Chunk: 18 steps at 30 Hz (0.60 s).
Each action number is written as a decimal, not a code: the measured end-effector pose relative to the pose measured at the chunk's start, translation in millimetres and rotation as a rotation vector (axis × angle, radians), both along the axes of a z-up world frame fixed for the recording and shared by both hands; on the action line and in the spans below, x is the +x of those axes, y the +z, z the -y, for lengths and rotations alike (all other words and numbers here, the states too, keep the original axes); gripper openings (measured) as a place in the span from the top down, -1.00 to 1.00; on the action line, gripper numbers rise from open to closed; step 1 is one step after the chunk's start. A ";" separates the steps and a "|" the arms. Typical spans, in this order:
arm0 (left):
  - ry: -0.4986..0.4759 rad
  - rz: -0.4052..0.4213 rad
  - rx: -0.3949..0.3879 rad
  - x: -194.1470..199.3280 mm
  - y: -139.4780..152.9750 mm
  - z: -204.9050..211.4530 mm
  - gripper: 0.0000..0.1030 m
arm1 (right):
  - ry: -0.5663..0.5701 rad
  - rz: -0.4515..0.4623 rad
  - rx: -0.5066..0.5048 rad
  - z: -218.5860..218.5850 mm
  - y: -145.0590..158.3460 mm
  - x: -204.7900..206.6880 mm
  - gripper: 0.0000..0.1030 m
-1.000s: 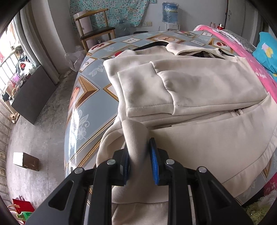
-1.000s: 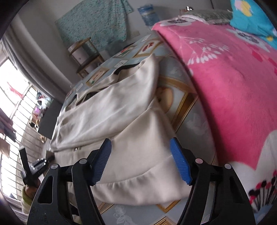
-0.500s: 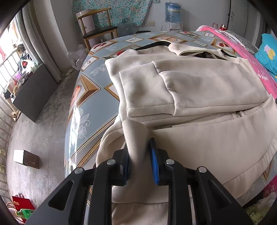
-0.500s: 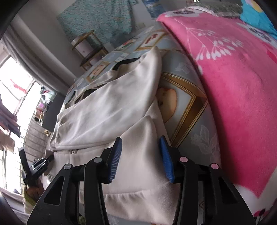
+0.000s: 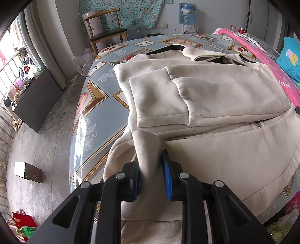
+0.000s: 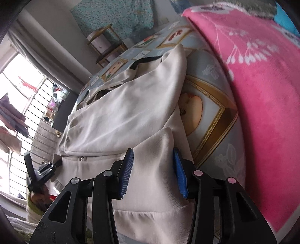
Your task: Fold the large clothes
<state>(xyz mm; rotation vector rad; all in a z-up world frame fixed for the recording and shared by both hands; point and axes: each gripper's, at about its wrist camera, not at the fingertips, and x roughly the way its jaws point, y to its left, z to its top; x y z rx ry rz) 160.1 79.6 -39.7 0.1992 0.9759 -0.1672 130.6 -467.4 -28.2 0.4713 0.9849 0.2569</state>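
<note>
Left hand-held gripper (image 5: 151, 173) and right hand-held gripper (image 6: 153, 173) each pinch cream jacket (image 5: 215, 97) hem; patterned tabletop (image 5: 97, 116), concrete floor (image 5: 37, 135).

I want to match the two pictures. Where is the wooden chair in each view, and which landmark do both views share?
Left wrist view: the chair stands at the top, left of centre, beyond the far end of the table.
Right wrist view: the chair is at the top, left of centre, tilted with the picture, again past the table's far end.
Shared landmark: the floral cloth on the wall behind the chair.
</note>
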 end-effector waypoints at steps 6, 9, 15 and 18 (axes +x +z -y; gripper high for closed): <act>0.002 0.001 -0.008 0.5 0.3 0.0 0.60 | 0.033 -0.022 -0.013 -2.5 3.1 -17.7 0.19; 0.001 0.002 -0.011 0.4 0.3 -0.2 0.60 | 0.043 -0.024 -0.038 -5.1 4.2 -21.5 0.20; 0.004 0.004 -0.020 0.0 -0.1 -0.7 0.60 | 0.031 -0.046 -0.136 -16.0 1.1 -11.6 0.30; 0.005 0.003 -0.023 0.4 -0.5 -0.9 0.60 | 0.023 -0.050 -0.197 -20.4 0.6 -10.0 0.42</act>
